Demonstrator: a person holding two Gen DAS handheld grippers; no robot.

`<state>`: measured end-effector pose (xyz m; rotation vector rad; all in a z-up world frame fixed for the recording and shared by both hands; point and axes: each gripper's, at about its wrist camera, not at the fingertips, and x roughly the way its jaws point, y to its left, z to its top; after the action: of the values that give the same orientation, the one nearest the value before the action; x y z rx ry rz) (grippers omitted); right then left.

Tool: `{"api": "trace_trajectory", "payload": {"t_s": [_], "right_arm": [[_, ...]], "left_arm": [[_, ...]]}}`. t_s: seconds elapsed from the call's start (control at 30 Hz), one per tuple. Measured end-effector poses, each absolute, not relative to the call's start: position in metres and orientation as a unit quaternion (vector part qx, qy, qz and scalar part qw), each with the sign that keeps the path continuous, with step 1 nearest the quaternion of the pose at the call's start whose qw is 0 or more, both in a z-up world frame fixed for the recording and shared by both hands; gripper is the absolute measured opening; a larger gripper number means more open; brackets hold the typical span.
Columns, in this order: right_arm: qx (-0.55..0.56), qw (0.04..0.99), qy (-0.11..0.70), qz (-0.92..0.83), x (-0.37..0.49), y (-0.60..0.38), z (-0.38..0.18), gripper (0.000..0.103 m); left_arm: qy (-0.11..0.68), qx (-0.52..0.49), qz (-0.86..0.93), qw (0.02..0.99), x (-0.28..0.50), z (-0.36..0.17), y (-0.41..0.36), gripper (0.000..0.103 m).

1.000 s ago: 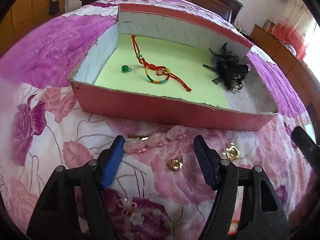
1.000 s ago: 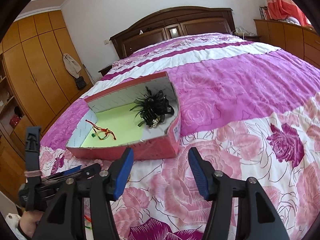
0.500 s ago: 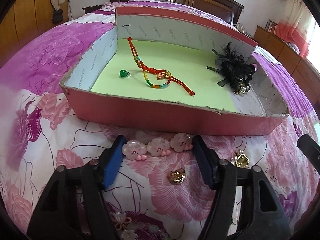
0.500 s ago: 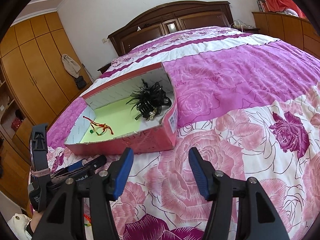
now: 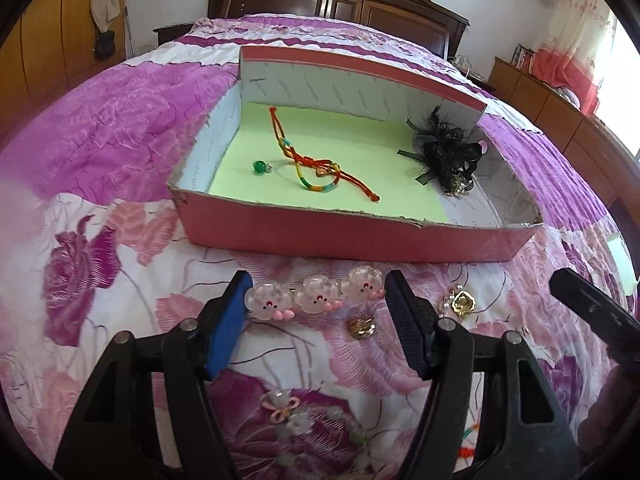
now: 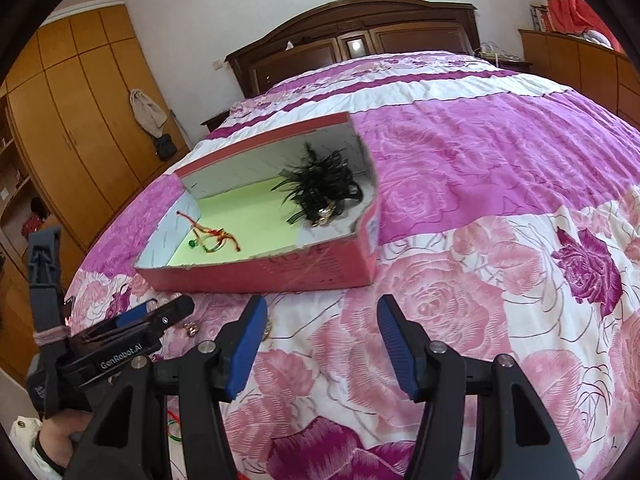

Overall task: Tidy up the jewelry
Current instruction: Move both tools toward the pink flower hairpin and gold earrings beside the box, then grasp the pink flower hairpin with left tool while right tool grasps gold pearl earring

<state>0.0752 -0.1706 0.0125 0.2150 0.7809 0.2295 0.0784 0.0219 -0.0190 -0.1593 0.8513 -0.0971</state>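
A pink hair clip with three cloud faces (image 5: pixel 316 300) lies on the bedspread just in front of a red box (image 5: pixel 360 236). My left gripper (image 5: pixel 316 312) is open with its blue fingertips at either end of the clip. Inside the box lie a red cord bracelet (image 5: pixel 316 164), a green bead (image 5: pixel 259 167) and a black feather hair piece (image 5: pixel 444 152). Two gold earrings (image 5: pixel 362 326) (image 5: pixel 462 304) lie to the right of the clip. My right gripper (image 6: pixel 320 336) is open and empty above the bedspread, in front of the box's (image 6: pixel 280 272) right part.
A pale bead bracelet with a pink bow (image 5: pixel 296 416) lies close under the left gripper. The box sits on a pink floral bedspread (image 6: pixel 500 184). A dark headboard (image 6: pixel 352 44) stands behind, wooden wardrobes (image 6: pixel 72 128) to the left and a sideboard (image 5: pixel 560 120) to the right.
My left gripper has lowered and moved forward, so its fingertips now bracket the cloud clip. My right gripper has shifted slightly; the box looks a little nearer to it.
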Motion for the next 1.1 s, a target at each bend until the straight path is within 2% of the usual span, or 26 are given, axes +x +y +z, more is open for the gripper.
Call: {"api": "trace_trajectory", "payload": {"t_s": [0.33,0.57,0.87,1.03,1.1], "right_arm": [[0.084,0.894,0.417,0.140,0.086,-0.133,0.000,0.060],[0.070,0.874,0.460,0.137,0.105,-0.106,-0.019,0.052],[0.029,0.873,0.473,0.116,0.114,-0.086,-0.035,0.050],[0.020,0.873,0.476,0.105,0.118,-0.084,-0.040,0.040],[0.019,0.874,0.475,0.103,0.119,-0.084,-0.040,0.032]], "left_arm": [[0.411,-0.073,-0.045,0.907,0.073,-0.017,0.043,0.061],[0.411,-0.083,-0.049,0.907,0.072,-0.019,0.051,0.061],[0.411,-0.094,-0.047,0.906,0.073,-0.022,0.055,0.061],[0.413,-0.096,-0.049,0.904,0.073,-0.024,0.056,0.061],[0.413,-0.096,-0.049,0.905,0.073,-0.024,0.056,0.061]]}}
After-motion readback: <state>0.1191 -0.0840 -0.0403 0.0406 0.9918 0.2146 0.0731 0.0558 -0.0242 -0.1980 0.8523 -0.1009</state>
